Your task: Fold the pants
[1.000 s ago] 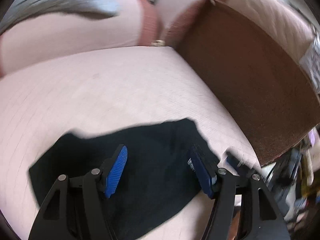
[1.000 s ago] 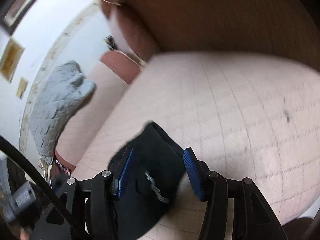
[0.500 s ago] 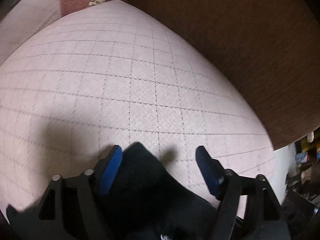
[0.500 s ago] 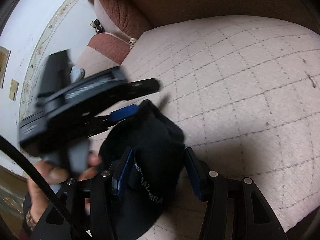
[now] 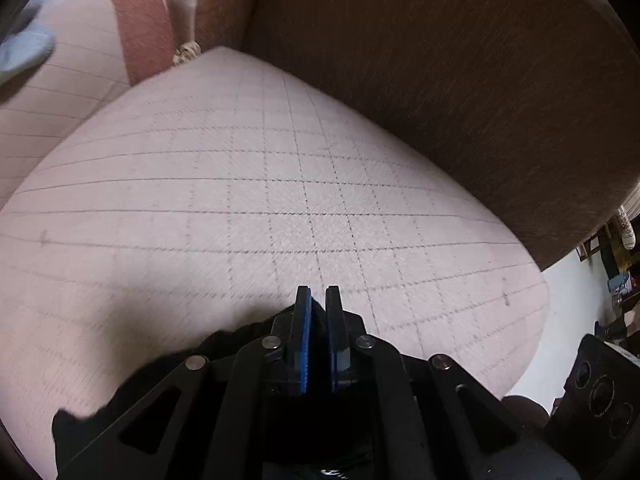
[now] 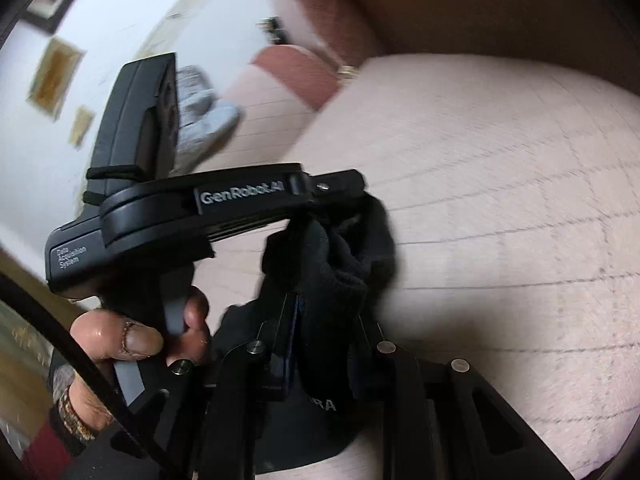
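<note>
Pants [image 6: 340, 264] bunched between both tools over checked cushion [image 5: 280, 184].

Item count, both views combined:

- Hand-held grippers: two. The left hand-held gripper [image 5: 318, 300] and the right hand-held gripper [image 6: 326, 320] each carry two fingers with blue pads; the left unit [image 6: 340, 188] also appears in the right wrist view.
- Black pants [image 6: 344, 256]: one garment, bunched; its edge [image 5: 132, 376] shows in the left wrist view.
- Hands: one visible, the left hand [image 6: 132, 340], on the left unit's handle.
- Seat cushions: two, the near pink cushion [image 5: 240, 184] and a second cushion [image 5: 68, 88] beyond it.
- Grey cloth [image 6: 204, 116]: one.
- Wall frames: three, blurred; frame [image 6: 56, 76], frame [image 6: 82, 126], frame [image 6: 44, 12].
</note>
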A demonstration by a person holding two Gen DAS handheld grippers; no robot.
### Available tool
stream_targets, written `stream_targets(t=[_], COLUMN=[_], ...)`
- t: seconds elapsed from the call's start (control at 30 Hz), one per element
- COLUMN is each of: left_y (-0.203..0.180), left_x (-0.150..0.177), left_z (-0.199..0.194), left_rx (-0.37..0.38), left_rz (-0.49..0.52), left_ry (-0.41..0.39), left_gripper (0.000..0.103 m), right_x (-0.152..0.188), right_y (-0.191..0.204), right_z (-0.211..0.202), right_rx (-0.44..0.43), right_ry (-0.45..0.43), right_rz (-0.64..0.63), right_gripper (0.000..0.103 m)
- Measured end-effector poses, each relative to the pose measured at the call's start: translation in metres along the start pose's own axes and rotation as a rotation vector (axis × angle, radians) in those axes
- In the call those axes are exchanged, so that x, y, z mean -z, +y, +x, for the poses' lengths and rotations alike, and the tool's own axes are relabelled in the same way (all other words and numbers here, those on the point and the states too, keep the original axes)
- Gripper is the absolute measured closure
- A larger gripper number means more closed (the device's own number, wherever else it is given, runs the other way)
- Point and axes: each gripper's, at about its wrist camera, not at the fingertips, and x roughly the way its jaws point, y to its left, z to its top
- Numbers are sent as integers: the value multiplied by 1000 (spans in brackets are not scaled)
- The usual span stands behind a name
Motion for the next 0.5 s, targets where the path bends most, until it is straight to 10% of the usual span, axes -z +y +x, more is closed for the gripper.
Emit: stream_targets(t=[0.2, 0.5], left_y=[35, 154], left_x=[27, 152], left_z=[-75, -179], left_rx=[31, 114], left_rz=[-117, -499], left_ry=[-150, -395], left_gripper=[96, 102], right_x=[13, 73], right_y=[77, 188], right_z=[-7, 43], right_rx=[-128, -159], right_ry=[37, 255], right_rz=[-216, -545], right_gripper=[82, 83])
